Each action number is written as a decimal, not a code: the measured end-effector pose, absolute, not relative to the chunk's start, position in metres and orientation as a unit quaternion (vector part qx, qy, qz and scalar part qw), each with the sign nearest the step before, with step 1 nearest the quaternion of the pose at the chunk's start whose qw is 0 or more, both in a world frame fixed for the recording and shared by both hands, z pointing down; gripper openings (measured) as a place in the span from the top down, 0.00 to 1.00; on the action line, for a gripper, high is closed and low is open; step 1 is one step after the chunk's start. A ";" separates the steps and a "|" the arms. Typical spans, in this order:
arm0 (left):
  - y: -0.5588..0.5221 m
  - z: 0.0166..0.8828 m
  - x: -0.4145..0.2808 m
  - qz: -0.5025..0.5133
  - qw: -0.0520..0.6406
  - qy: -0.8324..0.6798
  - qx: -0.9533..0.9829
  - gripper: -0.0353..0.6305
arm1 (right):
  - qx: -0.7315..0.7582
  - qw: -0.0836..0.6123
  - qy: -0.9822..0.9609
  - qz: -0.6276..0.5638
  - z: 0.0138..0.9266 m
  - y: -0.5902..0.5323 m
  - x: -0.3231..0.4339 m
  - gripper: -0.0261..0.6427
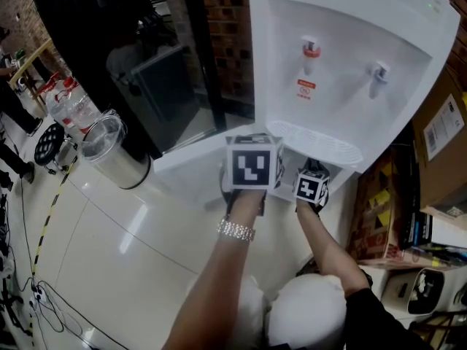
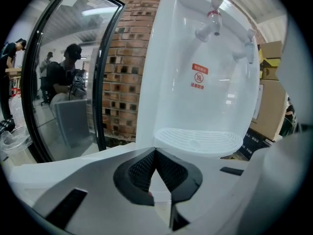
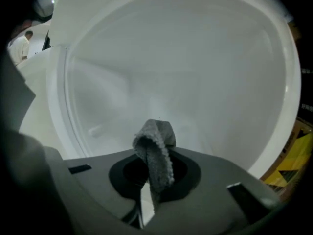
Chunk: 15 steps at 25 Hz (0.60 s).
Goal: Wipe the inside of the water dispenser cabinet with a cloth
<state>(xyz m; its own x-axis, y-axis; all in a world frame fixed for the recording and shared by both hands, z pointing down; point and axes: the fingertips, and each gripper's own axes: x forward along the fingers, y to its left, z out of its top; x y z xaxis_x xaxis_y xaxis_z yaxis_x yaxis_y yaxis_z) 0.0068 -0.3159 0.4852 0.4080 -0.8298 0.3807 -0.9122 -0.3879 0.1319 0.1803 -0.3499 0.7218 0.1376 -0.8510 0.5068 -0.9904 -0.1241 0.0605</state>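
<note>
I run the wipe from the right claw, which is clamped narrow on a folded grey terry cloth. The cloth's tuft stands up and forward past the jaw tips, near the lower centre of the right gripper view. Its long axis runs along the jaws, so the looped end leads. Filling the rest of that view is the pale, curved white cabinet cavity. Its back wall lies straight ahead of the tuft, and its rounded rim sweeps down the left and right edges of the frame. I cannot tell whether the cloth touches the wall; it looks just short of it. In the head view the right claw sits at lower centre, tucked under the slotted white drip tray of the tall white water dispenser. That makes it the nearer hand to the cavity by a clear margin. The left claw sits just beside it, towards the left. Its own view shows the jaws of the left claw pinched together at the tips with nothing between them. It points up at the drip tray, and the black-framed glass door stands open at frame left. I judge the next move to be a push forward, then a sweep across the wall.
</note>
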 end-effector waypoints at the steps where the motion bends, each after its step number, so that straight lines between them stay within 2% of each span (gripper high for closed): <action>1: -0.316 0.486 0.008 0.128 0.162 -0.528 0.824 0.94 | 0.727 0.193 -0.633 0.182 0.722 -0.348 0.180 0.93; 4: -0.316 0.486 0.009 0.129 0.160 -0.528 0.824 0.94 | 0.737 0.182 -0.629 0.169 0.708 -0.338 0.187 0.93; 9: -0.321 0.491 0.007 0.130 0.167 -0.532 0.820 0.94 | 0.765 0.117 -0.618 0.136 0.639 -0.329 0.206 0.93; 15: -0.321 0.493 0.008 0.133 0.170 -0.533 0.818 0.94 | 0.767 0.129 -0.596 0.200 0.679 -0.318 0.215 0.93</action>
